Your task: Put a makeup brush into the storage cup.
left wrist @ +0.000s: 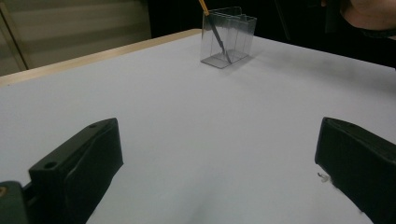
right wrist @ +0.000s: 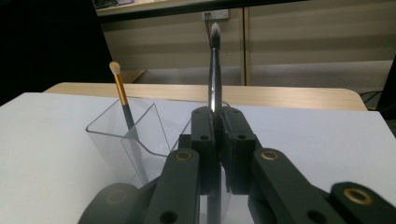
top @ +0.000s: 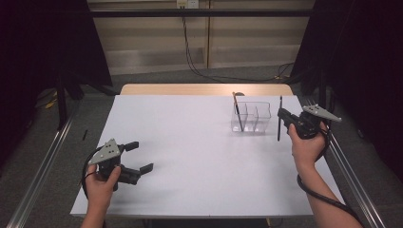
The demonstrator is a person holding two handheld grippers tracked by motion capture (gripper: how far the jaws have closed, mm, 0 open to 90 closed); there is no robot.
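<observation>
The brush (right wrist: 214, 70) you hold is a thin, stiff, light stick with a smooth metal-looking shaft that will likely slip or swing if pinched loosely, so keep the right tongs (right wrist: 217, 122) pressed onto its middle as now, bristles up, upright just beside the clear holder (top: 251, 117) near the far right corner of the surface (top: 190, 156). That holder looks light and easy to tip, and another brush (top: 236, 110) already leans in its left compartment, so lower yours straight in. Your left tongs (top: 140, 156) rest spread and empty near the near left corner.
</observation>
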